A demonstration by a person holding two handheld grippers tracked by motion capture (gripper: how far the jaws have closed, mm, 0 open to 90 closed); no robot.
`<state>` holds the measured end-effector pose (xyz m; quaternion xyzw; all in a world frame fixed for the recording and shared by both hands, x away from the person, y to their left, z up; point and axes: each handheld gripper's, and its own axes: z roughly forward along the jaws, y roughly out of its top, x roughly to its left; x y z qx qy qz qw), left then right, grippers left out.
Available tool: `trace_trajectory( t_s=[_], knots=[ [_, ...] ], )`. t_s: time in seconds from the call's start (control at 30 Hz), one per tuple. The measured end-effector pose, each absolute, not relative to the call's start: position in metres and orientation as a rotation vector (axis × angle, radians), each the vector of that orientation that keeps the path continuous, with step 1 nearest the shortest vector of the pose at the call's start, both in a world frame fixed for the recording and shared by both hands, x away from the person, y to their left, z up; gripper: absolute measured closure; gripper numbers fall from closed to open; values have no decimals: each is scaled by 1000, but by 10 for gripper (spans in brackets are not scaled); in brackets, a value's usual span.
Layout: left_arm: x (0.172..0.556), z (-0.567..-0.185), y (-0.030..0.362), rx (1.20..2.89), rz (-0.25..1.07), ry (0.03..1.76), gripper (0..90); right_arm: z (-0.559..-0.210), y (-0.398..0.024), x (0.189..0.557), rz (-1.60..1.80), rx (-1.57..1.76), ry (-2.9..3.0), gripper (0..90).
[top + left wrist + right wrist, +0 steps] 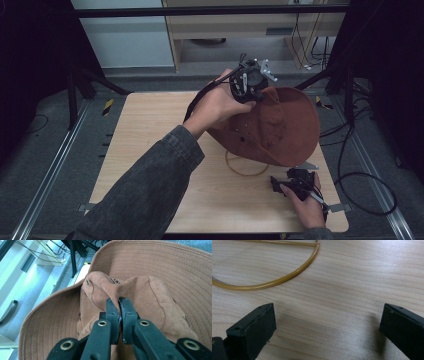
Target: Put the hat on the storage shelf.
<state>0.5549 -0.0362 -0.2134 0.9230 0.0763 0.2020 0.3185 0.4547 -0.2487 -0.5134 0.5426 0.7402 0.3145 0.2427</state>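
Note:
A brown wide-brimmed hat [282,127] hangs tilted above the right half of the wooden table, its crown [130,287] crumpled. My left gripper [250,82] is at the hat's far left side, shut on a fold of the crown fabric [119,302]. A thin gold wire ring [245,167] stands on the table under the hat, and its curved base [274,281] lies just ahead of my right gripper. My right gripper [285,184] rests low near the table's front right, open, with bare wood between its jaws [327,322].
The light wooden table [150,145] is bare on its left half. Black frame legs and cables [350,150] run along the floor at the right. A pale cabinet [240,30] stands beyond the far edge.

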Motion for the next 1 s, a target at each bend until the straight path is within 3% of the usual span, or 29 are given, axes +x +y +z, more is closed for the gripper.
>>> trace_trajectory(
  t_s=[0.17, 0.33, 0.47, 0.7, 1.0],
  knots=[
    [555, -218, -35, 2421, 538, 207, 833, -513, -249, 455, 859, 1482, 2023, 6],
    [556, -218, -31, 2403, 551, 229, 750, -513, -249, 455, 859, 1484, 2022, 6],
    [556, -216, -28, 2368, 566, 252, 623, -513, -249, 455, 859, 1484, 2022, 6],
    [554, -215, -21, 2324, 568, 271, 325, -513, -249, 455, 859, 1483, 2023, 6],
    [547, -218, -3, 2277, 524, 322, 53, -513, -249, 455, 859, 1483, 2023, 6]
  ],
)
